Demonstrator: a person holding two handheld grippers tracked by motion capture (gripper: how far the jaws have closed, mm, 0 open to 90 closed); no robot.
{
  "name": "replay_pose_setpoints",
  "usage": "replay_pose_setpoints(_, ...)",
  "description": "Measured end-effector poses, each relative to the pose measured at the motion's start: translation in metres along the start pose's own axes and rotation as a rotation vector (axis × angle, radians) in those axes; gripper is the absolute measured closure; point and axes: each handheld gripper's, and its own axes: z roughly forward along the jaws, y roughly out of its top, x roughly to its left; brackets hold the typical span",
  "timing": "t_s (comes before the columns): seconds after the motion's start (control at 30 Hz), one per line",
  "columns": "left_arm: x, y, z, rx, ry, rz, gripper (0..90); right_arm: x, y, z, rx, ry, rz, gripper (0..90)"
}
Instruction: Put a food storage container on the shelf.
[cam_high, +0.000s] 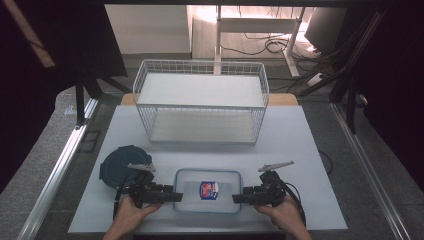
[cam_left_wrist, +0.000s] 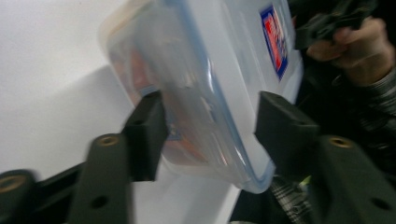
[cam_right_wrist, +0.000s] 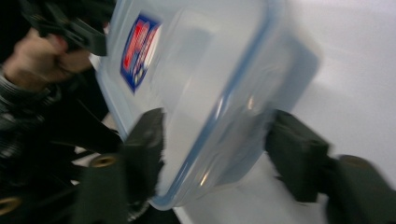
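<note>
Left gripper (cam_high: 176, 196) and right gripper (cam_high: 237, 198) each pinch an end of the clear box (cam_high: 208, 190); lift both ends level, together, grip firm.

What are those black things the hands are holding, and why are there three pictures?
Each hand holds a squeeze tool with two black jaws, a claw. The top picture looks down from above: the left claw and the right claw sit at the two short ends of a clear plastic box with a blue and red sticker. The other two pictures come from small cameras riding on the claws, so the box looks huge between the jaws. Whether the jaws already squeeze it is too blurry to tell. A dark round lid lies on the white table, and a white wire basket stands behind.
</note>
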Motion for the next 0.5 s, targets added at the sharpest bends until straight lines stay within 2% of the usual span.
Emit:
replay_pose_setpoints(0.1, -0.003, -0.001, 0.0, -0.015, 0.008, 0.0, 48.5, 0.0, -0.002, -0.005, -0.014, 0.013, 0.019, 46.8)
replay_pose_setpoints(0.2, -0.006, -0.002, 0.0, -0.051, 0.02, 0.0, 51.2, 0.005, -0.005, -0.009, -0.042, -0.011, 0.042, 50.3)
replay_pose_setpoints(0.3, -0.012, 0.0, 0.0, -0.063, 0.058, 0.031, 54.3, 0.01, -0.005, -0.012, -0.076, -0.047, 0.017, 51.8)
replay_pose_setpoints(0.33, -0.014, 0.0, 0.0, -0.064, 0.07, 0.038, 54.3, 0.013, -0.004, -0.013, -0.085, -0.068, -0.007, 51.1)
replay_pose_setpoints(0.37, -0.014, 0.0, 0.0, -0.064, 0.07, 0.038, 54.4, 0.013, -0.004, -0.013, -0.085, -0.068, -0.007, 51.1)
replay_pose_setpoints(0.4, -0.015, 0.0, 0.001, -0.065, 0.074, 0.038, 54.4, 0.016, -0.003, -0.012, -0.088, -0.102, -0.039, 50.1)
replay_pose_setpoints(0.5, -0.013, 0.0, 0.001, -0.081, 0.075, 0.03, 54.7, 0.016, -0.003, -0.011, -0.1, -0.11, -0.047, 49.9)
